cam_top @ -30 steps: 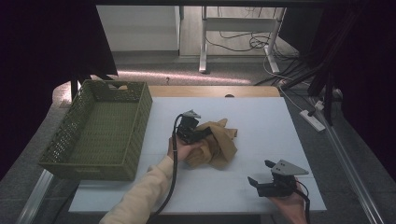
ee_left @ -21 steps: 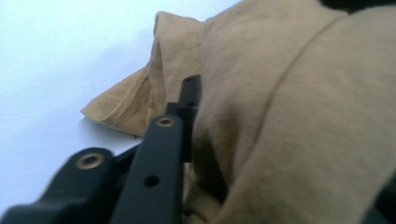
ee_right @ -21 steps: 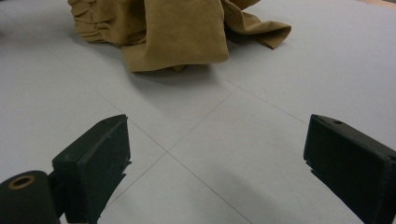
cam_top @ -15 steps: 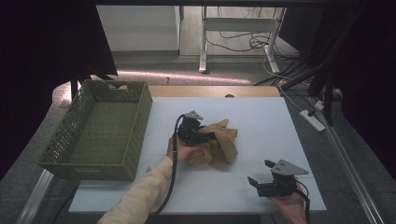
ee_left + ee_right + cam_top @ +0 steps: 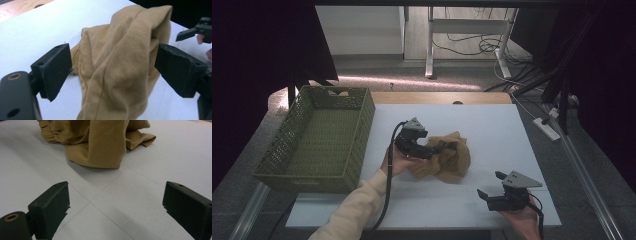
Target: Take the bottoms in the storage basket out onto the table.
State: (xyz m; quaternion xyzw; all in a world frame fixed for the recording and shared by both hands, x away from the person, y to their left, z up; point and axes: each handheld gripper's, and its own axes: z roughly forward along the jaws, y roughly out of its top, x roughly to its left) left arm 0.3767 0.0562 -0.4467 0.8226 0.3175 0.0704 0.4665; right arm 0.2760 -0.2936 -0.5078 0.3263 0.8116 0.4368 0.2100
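A crumpled tan cloth lies heaped in the middle of the white table. My left gripper points right at the heap's left side. Its jaws have just been opening and now stand wide. In the left gripper view a raised fold of the cloth stands between the jaws, and neither pad presses on it. My right gripper hovers open near the table's front right, with nothing in it. In the right gripper view the cloth lies well beyond its jaws.
An empty green mesh basket stands on the table's left side, close to the left hand. A wooden strip runs along the table's far edge. On the floor to the right lies a power strip with cables.
The left gripper's jaws went from shut on the cloth to wide apart, letting it go. The left hand lifted slightly. The right gripper stayed where it was.
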